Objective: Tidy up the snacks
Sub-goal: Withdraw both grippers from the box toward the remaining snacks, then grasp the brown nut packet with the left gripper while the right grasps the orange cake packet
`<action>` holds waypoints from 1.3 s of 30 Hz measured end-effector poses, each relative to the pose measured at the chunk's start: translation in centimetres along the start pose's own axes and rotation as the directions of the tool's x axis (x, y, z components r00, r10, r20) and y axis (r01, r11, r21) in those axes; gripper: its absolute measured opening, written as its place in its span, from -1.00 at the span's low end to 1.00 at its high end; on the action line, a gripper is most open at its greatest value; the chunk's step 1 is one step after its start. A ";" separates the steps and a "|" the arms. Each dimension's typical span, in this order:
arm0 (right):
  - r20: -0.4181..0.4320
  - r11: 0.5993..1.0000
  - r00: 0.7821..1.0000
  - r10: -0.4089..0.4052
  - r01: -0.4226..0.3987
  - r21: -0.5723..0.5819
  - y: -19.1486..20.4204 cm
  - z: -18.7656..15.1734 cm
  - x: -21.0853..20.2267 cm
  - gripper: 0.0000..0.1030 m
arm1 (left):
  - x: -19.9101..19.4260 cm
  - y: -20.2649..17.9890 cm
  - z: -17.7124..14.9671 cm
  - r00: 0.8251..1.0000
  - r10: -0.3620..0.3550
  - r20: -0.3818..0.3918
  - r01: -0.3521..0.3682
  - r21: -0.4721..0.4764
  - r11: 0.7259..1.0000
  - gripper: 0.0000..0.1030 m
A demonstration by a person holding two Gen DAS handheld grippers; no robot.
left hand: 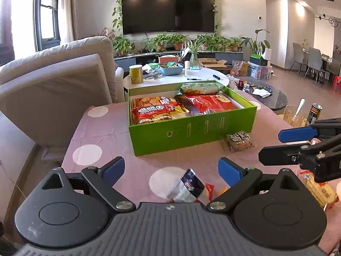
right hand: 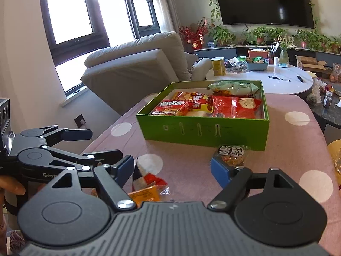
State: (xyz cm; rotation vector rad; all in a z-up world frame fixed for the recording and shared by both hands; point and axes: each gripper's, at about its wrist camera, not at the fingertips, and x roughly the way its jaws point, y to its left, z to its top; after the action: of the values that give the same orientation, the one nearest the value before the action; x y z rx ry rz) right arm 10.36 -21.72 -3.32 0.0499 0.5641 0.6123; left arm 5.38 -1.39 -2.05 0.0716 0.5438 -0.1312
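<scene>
A green box [left hand: 191, 134] [right hand: 202, 130] sits on the pink dotted tablecloth and holds several snack bags, red, yellow and pale green. A small clear packet of brown snacks [left hand: 238, 141] [right hand: 231, 154] lies against the box's front wall. My left gripper [left hand: 171, 170] is open and empty above a dark blue and white packet [left hand: 188, 186]. My right gripper [right hand: 172, 167] is open and empty above red and orange packets [right hand: 149, 183]; it also shows at the right of the left wrist view [left hand: 275, 144]. A yellow packet [left hand: 321, 192] lies under it.
A grey sofa [left hand: 53, 85] stands left of the table. A white round table [left hand: 191, 76] with a yellow can and a blue tub is behind the box. A glass [left hand: 294, 113] and a dark can [left hand: 314, 112] stand at the right edge.
</scene>
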 end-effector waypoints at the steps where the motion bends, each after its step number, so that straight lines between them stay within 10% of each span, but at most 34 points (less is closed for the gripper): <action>1: -0.001 1.000 1.000 -0.001 0.001 -0.004 0.2 -0.1 -0.1 0.47 | -0.2 0.0 -0.2 1.000 0.001 -0.003 -0.001 -0.003 1.000 0.84; 39: -0.094 0.998 0.994 -0.055 0.056 0.010 2.3 -4.0 -0.2 0.49 | 2.1 1.2 -6.2 0.971 0.115 -0.209 -0.138 -0.096 0.986 0.93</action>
State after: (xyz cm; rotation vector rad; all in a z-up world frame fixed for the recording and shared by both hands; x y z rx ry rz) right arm 6.95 -20.42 -6.15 0.0176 0.6585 0.5592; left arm 4.19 0.16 -8.41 0.0121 0.7471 0.0315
